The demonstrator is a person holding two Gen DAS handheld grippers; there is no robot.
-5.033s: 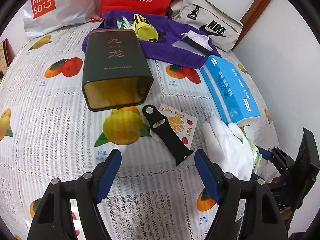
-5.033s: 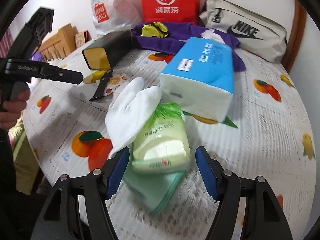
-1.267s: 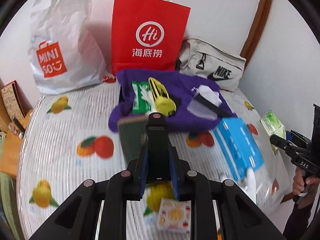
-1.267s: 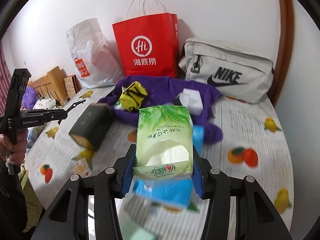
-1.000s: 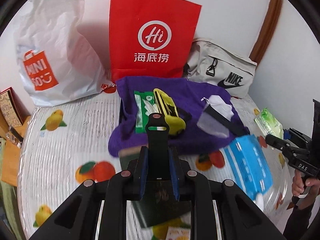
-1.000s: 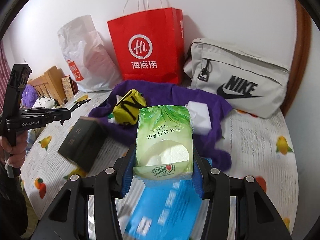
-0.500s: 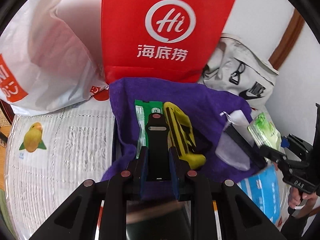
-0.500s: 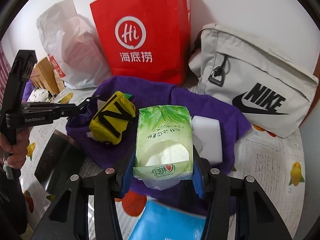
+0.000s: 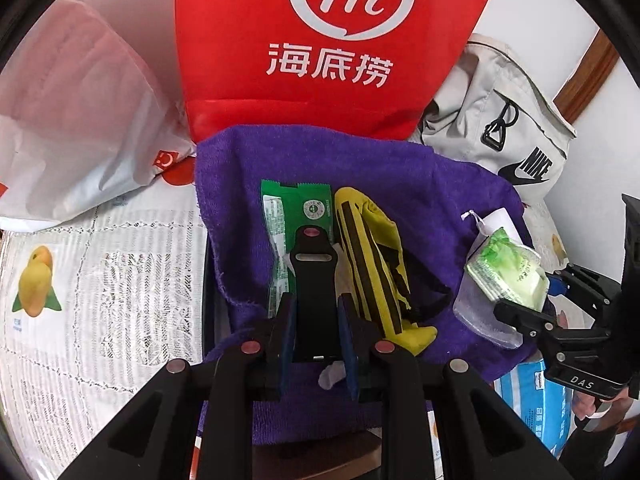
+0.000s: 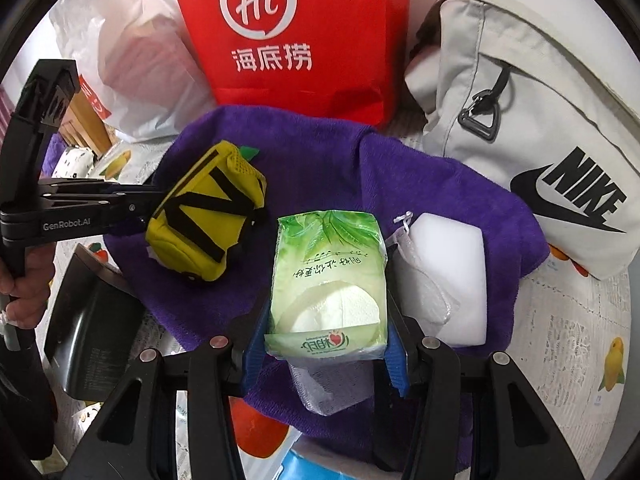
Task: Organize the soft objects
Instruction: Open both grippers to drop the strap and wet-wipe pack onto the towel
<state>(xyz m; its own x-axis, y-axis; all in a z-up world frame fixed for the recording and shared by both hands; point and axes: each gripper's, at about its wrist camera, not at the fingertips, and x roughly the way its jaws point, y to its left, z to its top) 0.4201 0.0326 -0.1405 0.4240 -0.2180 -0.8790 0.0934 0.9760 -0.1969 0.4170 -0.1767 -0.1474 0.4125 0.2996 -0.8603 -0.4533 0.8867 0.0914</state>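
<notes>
My left gripper (image 9: 314, 332) is shut on a black watch strap (image 9: 313, 288) and holds it over the purple towel (image 9: 432, 196). On the towel lie a green packet (image 9: 296, 208), a yellow-and-black pouch (image 9: 376, 268) and a white sponge in a mesh bag (image 10: 448, 272). My right gripper (image 10: 326, 356) is shut on a green tissue pack (image 10: 330, 280), also above the towel (image 10: 320, 152), between the yellow pouch (image 10: 208, 216) and the sponge. The right gripper with the tissue pack (image 9: 508, 272) also shows at the right of the left wrist view.
A red Hi paper bag (image 9: 332, 40), a white plastic bag (image 9: 72, 120) and a grey Nike bag (image 10: 532, 120) stand behind the towel. A dark tin (image 10: 88, 328) lies left of the towel and a blue tissue box (image 9: 536, 408) right of it, on the fruit-print tablecloth (image 9: 100, 280).
Both grippers have moved forward with their loads, from above the table's middle to over the purple towel. The bags at the back look larger and closer.
</notes>
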